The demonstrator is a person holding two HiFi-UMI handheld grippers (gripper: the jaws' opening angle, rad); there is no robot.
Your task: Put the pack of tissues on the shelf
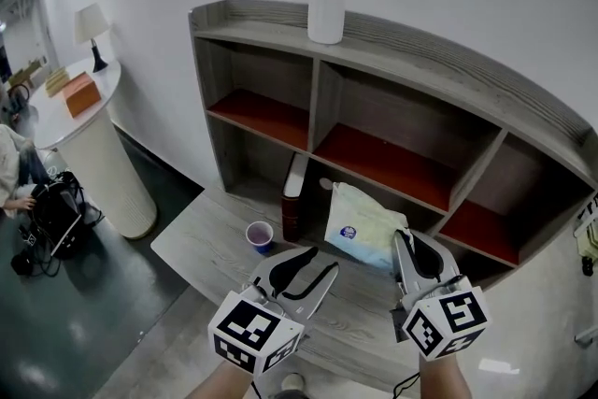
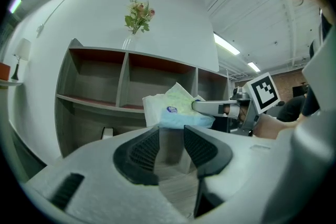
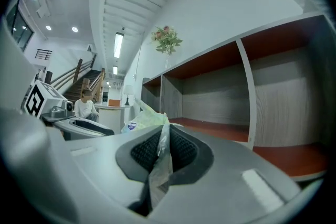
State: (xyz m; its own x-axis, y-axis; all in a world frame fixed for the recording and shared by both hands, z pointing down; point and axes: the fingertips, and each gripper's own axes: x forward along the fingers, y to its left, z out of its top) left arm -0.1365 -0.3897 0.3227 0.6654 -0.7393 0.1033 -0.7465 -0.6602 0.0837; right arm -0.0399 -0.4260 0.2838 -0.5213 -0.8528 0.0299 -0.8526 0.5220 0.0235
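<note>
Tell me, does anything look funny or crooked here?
The pack of tissues hangs tilted in front of the shelf, pinched only by its wrapper's edge in the right gripper. Nothing looks spilled or broken.

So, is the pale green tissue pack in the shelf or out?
Out: the right gripper holds the tissue pack before the grey wooden shelf.

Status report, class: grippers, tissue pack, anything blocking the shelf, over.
Right gripper shut on tissue pack, in front of shelf. Left gripper open, empty. Nothing between pack and shelf.
</note>
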